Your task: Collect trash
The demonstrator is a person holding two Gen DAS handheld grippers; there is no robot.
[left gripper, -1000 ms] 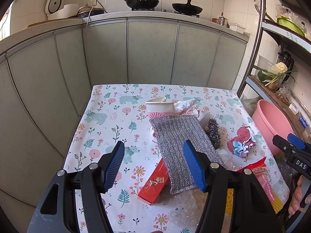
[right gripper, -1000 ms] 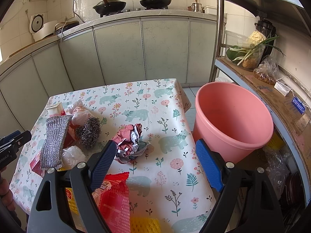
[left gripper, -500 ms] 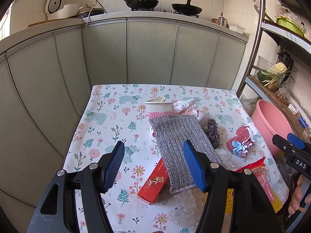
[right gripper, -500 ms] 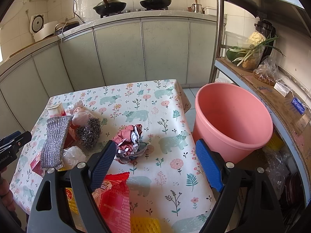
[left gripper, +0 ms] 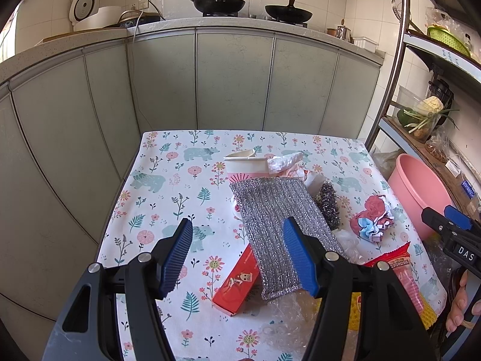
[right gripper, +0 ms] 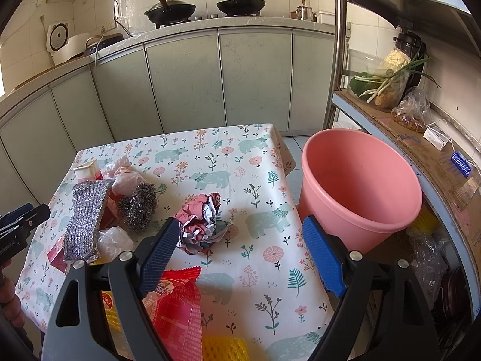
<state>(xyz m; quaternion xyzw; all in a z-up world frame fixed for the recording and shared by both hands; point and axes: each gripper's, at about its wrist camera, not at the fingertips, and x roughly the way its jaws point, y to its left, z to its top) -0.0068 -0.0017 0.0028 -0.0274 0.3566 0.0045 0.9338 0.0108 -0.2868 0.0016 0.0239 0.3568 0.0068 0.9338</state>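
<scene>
I count one pink bucket (right gripper: pixel 360 186), one silver mesh scouring cloth (left gripper: pixel 276 225), one steel wool ball (right gripper: pixel 138 207), one crumpled paper wad (right gripper: pixel 204 222), one red carton (left gripper: pixel 237 282), one red snack wrapper (right gripper: pixel 177 303), one paper cup (left gripper: pixel 245 165) lying on its side, and two woks on the counter behind. All the trash lies on my table with the floral bear-print cloth (right gripper: pixel 210 162); the bucket stands off its right edge.

My left gripper (left gripper: pixel 237 255) hangs above the near part of the table with its blue pads wide apart, holding nothing; the scouring cloth and the carton show between them. My right gripper (right gripper: pixel 237 255) is likewise spread and empty, the paper wad just beyond its left pad, the snack wrapper beneath that pad, the bucket past its right one.

The wad is pink, white and blue paper, tightly creased. The wrapper is glossy red, serrated at its end, with a yellow sponge mesh (right gripper: pixel 225 349) beside it.
</scene>
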